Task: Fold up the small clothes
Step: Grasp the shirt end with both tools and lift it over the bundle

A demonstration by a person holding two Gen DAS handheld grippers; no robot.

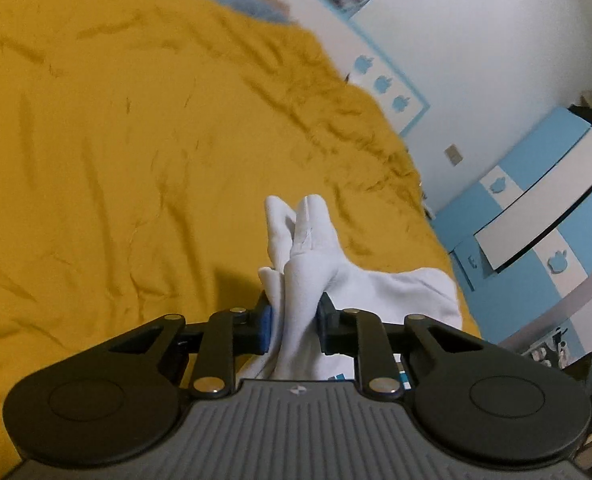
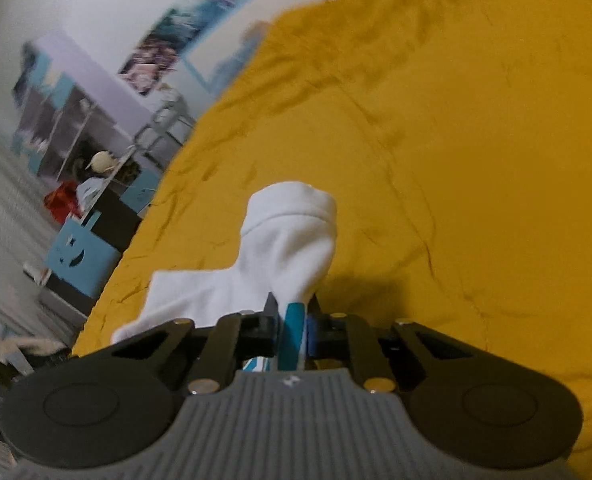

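1. Left claw (image 1: 294, 320) is clamped on a bunch of white fabric: the blue pads pinch the gathered cloth from both sides, and the bunch stands up between them in two rounded lobes.

2. That white garment (image 1: 308, 264) looks like a small sock or pair of socks; which, I can't tell. Part of it trails off to the right and lies on the yellow bedspread (image 1: 116, 140), close to the bed's edge.

3. Over to the right claw (image 2: 296, 320), and it's squeezed almost together on a thin teal-striped edge of the white garment (image 2: 288, 232). My read: that's the cuff band, a firm place to grip.

4. In the right wrist view the fabric rises from the pinch into a rounded hump, while a flat flap spreads left over the bedspread (image 2: 476, 140).

5. Why two grips? As I judge it, holding two separate ends lets the person lift the piece clear and bring one end over the other without it bunching.

6. The bed serves as the folding area: broad, soft, wrinkled, nothing else lying near the piece.

7. The fold doesn't look done yet; the fabric is gathered, not laid flat.
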